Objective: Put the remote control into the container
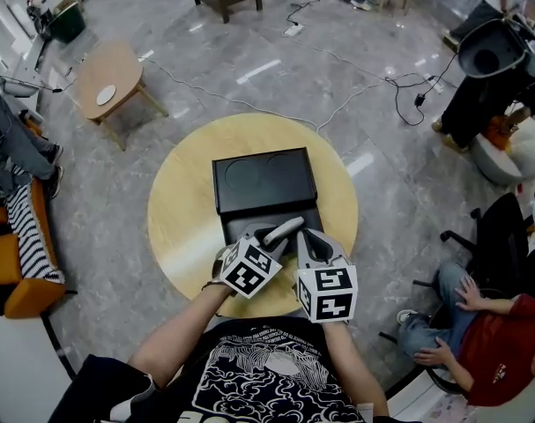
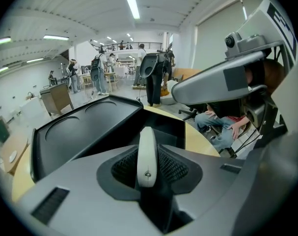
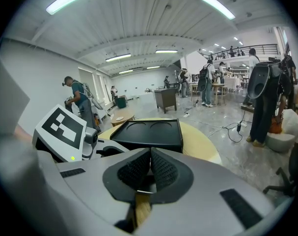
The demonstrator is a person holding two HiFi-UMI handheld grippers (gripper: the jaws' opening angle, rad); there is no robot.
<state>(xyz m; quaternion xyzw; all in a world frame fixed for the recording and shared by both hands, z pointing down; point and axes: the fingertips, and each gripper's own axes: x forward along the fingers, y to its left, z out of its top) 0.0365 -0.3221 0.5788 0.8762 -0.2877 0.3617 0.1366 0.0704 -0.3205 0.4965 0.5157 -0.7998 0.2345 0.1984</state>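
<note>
Left claw (image 2: 149,167) clamping remote control (image 2: 147,141), apparently above container (image 2: 85,129)

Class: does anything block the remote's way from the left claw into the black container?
Nothing visible does: the left claw holds the remote control right at the container, whose lid is open.

remote control (image 2: 147,156) lower end hidden between fingers (image 2: 172,167), container (image 1: 265,183) opening partly covered
</note>
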